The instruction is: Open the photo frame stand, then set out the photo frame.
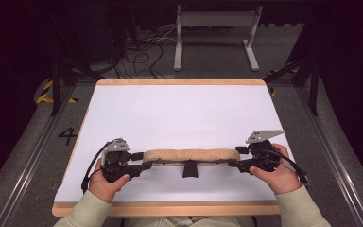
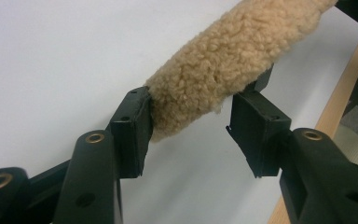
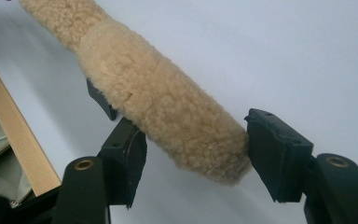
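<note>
The fleece pad (image 1: 191, 155) lies flat on the counter (image 1: 179, 113), close to the near edge, stretched sideways between the two tools. The left tool (image 1: 144, 161) sits at one end and the right tool (image 1: 234, 158) at the other.

Neither one looks like it has a real bite. In the left gripper view one jaw touches the fleece while the other stands clear with a visible gap, so it's open around the tip. In the right gripper view both jaws bracket the other end and brush the fluff, but nothing looks squashed, so it reads as open too.

What could go wrong from here:
- If the person lifts or pulls now, the pad probably just slides out, since fluffy pile gives almost nothing to hold.
- If only one side closes, the pad could swing or twist off that end.
- A black clip (image 1: 189, 169) hangs under the middle and a dark strap (image 2: 261, 79) runs beneath. A jaw closing low might catch the strap instead of the fleece, or the clip could drag on the counter.
- The wooden edge is near, so a sloppy tug toward the person could pull the pad off the counter.
</note>
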Demonstrator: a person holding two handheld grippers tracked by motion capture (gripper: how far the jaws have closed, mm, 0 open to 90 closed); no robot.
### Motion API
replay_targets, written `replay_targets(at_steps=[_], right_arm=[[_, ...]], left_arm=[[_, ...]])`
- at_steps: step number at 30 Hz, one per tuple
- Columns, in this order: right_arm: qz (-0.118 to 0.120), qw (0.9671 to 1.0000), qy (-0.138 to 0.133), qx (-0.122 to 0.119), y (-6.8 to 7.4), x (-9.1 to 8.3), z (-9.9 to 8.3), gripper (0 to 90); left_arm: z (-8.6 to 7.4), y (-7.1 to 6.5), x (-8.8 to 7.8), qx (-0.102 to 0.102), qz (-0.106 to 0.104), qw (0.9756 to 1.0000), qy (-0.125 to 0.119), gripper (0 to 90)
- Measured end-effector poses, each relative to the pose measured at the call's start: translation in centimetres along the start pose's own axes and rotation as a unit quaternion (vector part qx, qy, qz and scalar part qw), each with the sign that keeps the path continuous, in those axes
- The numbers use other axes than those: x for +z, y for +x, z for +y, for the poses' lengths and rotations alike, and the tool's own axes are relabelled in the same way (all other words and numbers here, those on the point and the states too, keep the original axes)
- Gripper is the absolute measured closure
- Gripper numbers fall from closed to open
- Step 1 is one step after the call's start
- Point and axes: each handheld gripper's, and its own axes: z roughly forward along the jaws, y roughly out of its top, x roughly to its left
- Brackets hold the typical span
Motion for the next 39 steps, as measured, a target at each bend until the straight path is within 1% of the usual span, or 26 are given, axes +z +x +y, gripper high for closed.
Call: replay_targets(at_steps=[2, 5, 6, 7, 8, 9, 10, 12, 16, 18, 19, 20, 21, 22, 24, 25, 26, 29, 30, 32, 33, 34, 36, 37, 38, 39], right_arm=[[0.002, 1.0, 0.0, 0.001, -0.1, 0.0, 0.0, 39.3], [0.007, 0.9999, -0.002, 0.008, -0.2, -0.1, -0.1, 35.2], [0.006, 0.9999, -0.001, 0.009, -0.3, -0.1, -0.1, 34.5], [0.004, 1.0, 0.0, 0.008, -0.3, -0.1, -0.1, 33.9], [0.004, 1.0, 0.0, 0.008, -0.3, -0.1, -0.1, 33.9], [-0.004, 1.0, 0.005, 0.004, -0.4, -0.2, -0.3, 33.9], [-0.006, 1.0, 0.006, 0.003, -0.5, -0.2, -0.3, 34.3], [-0.009, 0.9999, 0.008, 0.002, -0.5, -0.3, -0.4, 34.9], [-0.018, 0.9998, 0.013, 0.001, -0.5, -1.1, -0.7, 41.8], [-0.021, 0.9996, 0.017, -0.001, -0.5, -1.4, -0.8, 46.9], [-0.023, 0.9995, 0.021, -0.003, -0.4, -1.6, -0.8, 50.2], [-0.024, 0.9995, 0.022, -0.005, -0.4, -1.7, -0.9, 54.0], [-0.024, 0.9995, 0.022, -0.005, -0.4, -1.7, -0.9, 54.0], [-0.022, 0.9995, 0.021, -0.002, -0.3, -2.0, -1.0, 59.8], [-0.02, 0.9996, 0.019, -0.001, -0.3, -2.2, -1.2, 65.3], [-0.02, 0.9996, 0.019, -0.004, -0.3, -2.4, -1.2, 67.7], [-0.02, 0.9996, 0.019, -0.004, -0.3, -2.4, -1.2, 67.7], [-0.02, 0.9995, 0.023, -0.006, -0.2, -2.6, -1.5, 74.1], [-0.019, 0.9995, 0.026, -0.007, -0.2, -2.7, -1.7, 76.0], [-0.016, 0.9994, 0.031, -0.009, -0.2, -2.7, -1.9, 79.4], [-0.016, 0.9993, 0.033, -0.009, -0.2, -2.7, -1.9, 81.4], [-0.013, 0.9992, 0.035, -0.011, -0.1, -2.6, -2.0, 82.5], [-0.009, 0.9991, 0.04, -0.014, 0.1, -2.4, -2.1, 85.1], [-0.004, 0.9988, 0.044, -0.02, 0.2, -2.2, -2.1, 86.8], [-0.004, 0.9988, 0.044, -0.02, 0.2, -2.2, -2.1, 86.8], [-0.001, 0.9986, 0.047, -0.022, 0.3, -1.9, -2.2, 88.0]], left_arm=[[0.0, -0.1, 0.0, 0.002, -0.002, 1.0, 0.0, 46.7], [0.1, -0.1, -0.1, 0.014, -0.002, 0.9999, 0.002, 44.2], [0.0, -0.2, -0.2, 0.017, 0.0, 0.9999, -0.001, 43.9], [0.0, -0.2, -0.3, 0.026, 0.001, 0.9997, -0.002, 43.6], [0.0, -0.2, -0.3, 0.026, 0.001, 0.9997, -0.002, 43.3], [0.0, -0.1, -0.7, 0.029, -0.001, 0.9995, -0.009, 43.2], [-0.1, -0.1, -0.9, 0.026, -0.003, 0.9996, -0.014, 43.2], [-0.1, 0.0, -1.1, 0.029, -0.002, 0.9994, -0.018, 43.2], [0.0, 0.1, -1.8, 0.032, -0.007, 0.9989, -0.035, 41.3], [0.2, 0.1, -2.3, 0.033, -0.009, 0.9982, -0.05, 41.4], [0.2, 0.1, -2.3, 0.033, -0.009, 0.9982, -0.05, 41.6], [0.3, 0.2, -2.5, 0.034, -0.006, 0.9977, -0.058, 42.4], [0.3, 0.3, -2.6, 0.032, -0.004, 0.9975, -0.063, 42.4], [0.3, 0.6, -2.9, 0.028, 0.011, 0.9969, -0.073, 43.5], [0.3, 0.7, -2.9, 0.026, 0.014, 0.9966, -0.077, 45.1], [0.2, 1.1, -3.2, 0.026, 0.018, 0.9956, -0.089, 45.5], [0.2, 1.1, -3.2, 0.026, 0.018, 0.9956, -0.089, 45.8], [0.2, 1.4, -3.5, 0.024, 0.037, 0.9935, -0.105, 46.9], [0.2, 1.4, -3.5, 0.022, 0.038, 0.9935, -0.105, 47.2], [0.2, 1.7, -3.3, 0.024, 0.051, 0.9929, -0.105, 47.3], [0.1, 1.9, -3.1, 0.022, 0.056, 0.9927, -0.105, 47.8], [0.1, 1.9, -3.1, 0.017, 0.057, 0.9927, -0.104, 47.9], [0.1, 2.0, -3.0, 0.018, 0.061, 0.9924, -0.105, 47.9], [0.0, 2.3, -2.7, 0.015, 0.068, 0.9917, -0.108, 47.9], [0.0, 2.3, -2.7, 0.015, 0.068, 0.9917, -0.108, 47.9], [0.0, 2.4, -2.6, 0.015, 0.073, 0.9912, -0.109, 47.9]])
